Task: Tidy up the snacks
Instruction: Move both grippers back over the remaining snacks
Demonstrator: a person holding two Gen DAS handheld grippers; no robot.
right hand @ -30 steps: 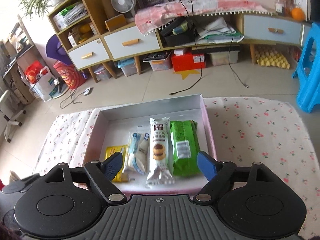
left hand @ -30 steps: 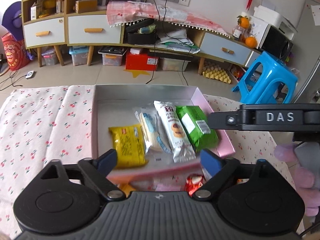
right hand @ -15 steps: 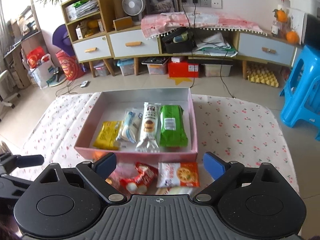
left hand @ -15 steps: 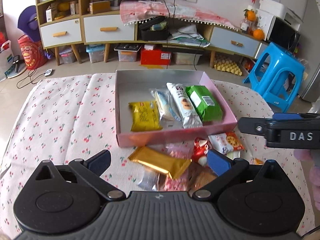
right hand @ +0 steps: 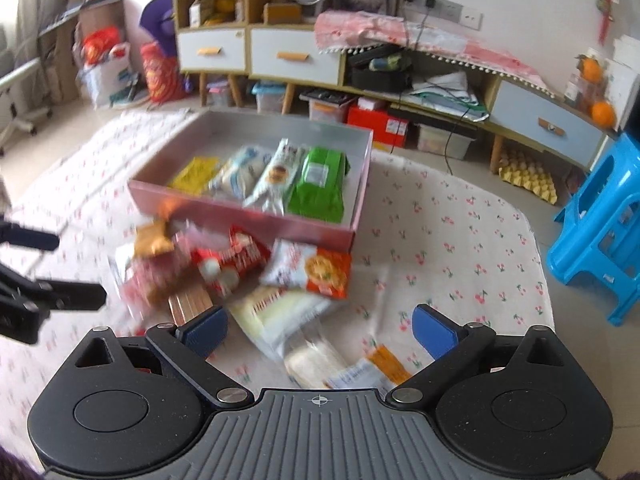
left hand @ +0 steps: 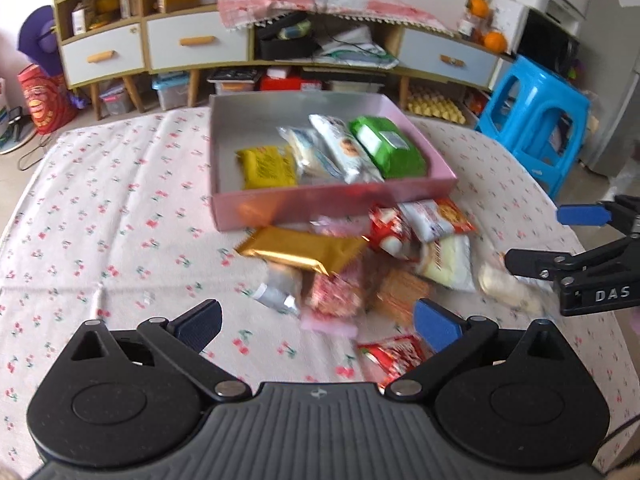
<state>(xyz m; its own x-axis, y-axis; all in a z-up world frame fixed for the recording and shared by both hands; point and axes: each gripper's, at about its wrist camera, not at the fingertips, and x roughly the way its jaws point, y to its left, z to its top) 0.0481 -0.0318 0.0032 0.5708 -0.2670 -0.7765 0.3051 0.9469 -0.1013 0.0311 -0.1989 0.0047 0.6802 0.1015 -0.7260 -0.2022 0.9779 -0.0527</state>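
box: pink box point(left hand: 332, 200) ahead of both grippers, on the flowered cloth point(left hand: 100, 220); four packets lie side by side inside – yellow point(left hand: 266, 166), two white ones, green point(left hand: 386, 146) – rowed up, probably to leave the left part free for more
loose pile: snacks heaped just in front of the box's near wall, between box and grippers; likely the stock yet to be sorted
gold packet: gold packet point(left hand: 300, 250) on top of the pile, ahead of the left gripper, near end toward it; looks the easiest pick
left gripper: left gripper point(left hand: 318, 320) jaws spread wide, nothing between the pads, angled down over the near edge of the pile; red wrapper point(left hand: 390, 354) just under its right finger
right gripper: right gripper point(right hand: 320, 326) wide apart, holding nothing; white packet point(right hand: 280, 312) and a small pale packet point(right hand: 316, 362) lie below, between its fingers, not gripped
orange-and-white packet: orange-and-white packet point(right hand: 312, 268) just ahead of the right gripper, against the box's near wall
step: both look poised for a pick, pile blurred
risk: packets overlap, a grab may drag a neighbour
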